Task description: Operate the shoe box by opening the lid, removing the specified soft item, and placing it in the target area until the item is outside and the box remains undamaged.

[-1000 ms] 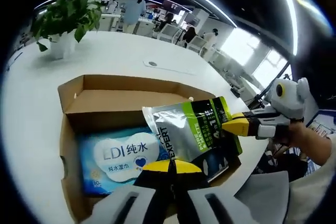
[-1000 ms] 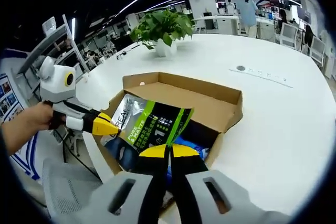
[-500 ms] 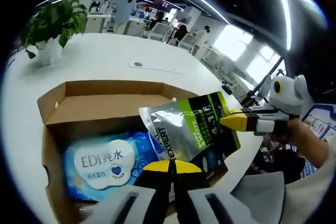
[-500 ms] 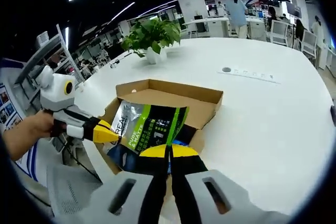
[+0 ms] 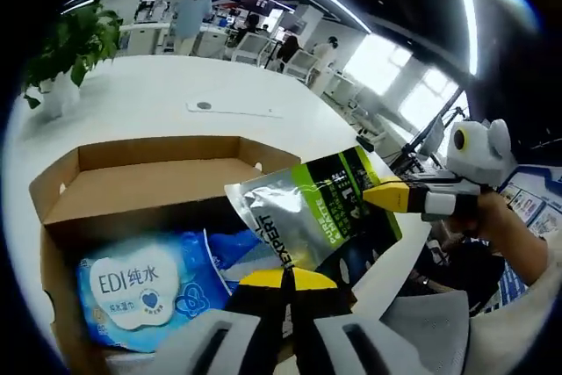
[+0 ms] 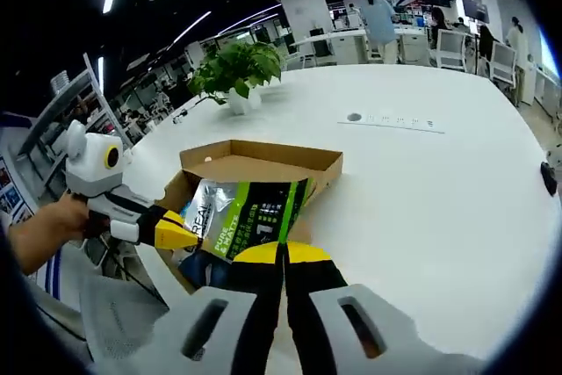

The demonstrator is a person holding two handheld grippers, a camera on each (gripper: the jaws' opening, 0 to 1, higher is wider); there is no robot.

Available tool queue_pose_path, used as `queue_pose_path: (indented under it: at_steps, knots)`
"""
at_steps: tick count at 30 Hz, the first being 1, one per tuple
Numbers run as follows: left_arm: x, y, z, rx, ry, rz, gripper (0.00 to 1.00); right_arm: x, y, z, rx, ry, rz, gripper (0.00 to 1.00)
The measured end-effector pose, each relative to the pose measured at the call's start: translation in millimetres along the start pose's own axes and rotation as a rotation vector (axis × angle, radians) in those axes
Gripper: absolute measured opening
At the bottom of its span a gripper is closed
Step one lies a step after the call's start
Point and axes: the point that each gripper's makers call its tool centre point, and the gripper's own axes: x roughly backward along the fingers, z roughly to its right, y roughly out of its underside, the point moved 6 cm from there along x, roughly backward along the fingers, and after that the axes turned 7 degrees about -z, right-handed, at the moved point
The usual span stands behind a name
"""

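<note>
In the left gripper view, the wet-wipe pack (image 5: 132, 292) lies lower left inside the open shoe box (image 5: 140, 183). At centre, both claws, the left claw (image 5: 283, 277) and right claw (image 5: 386, 196), pinch the silver-green pouch (image 5: 307, 214), holding it above the table (image 5: 158, 107) for carrying out.

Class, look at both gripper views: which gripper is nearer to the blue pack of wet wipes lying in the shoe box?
Left. The left gripper pinches the silver-green pouch directly over the wet wipes pack; the right gripper grips the pouch's far edge, at the box's side.
</note>
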Motion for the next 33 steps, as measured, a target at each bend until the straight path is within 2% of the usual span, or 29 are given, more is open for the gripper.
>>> queue_pose_path:
  at_steps: [15,33]
  knots:
    - [-23.8,-8.0,28.4,-0.037,0.033,-0.027,0.00,20.8,9.7,28.8,-0.030,0.045,-0.003,0.00]
    - [-51.1,-27.0,49.5,-0.082,0.057,-0.054,0.00,34.2,11.5,64.3,-0.061,0.098,-0.009,0.00]
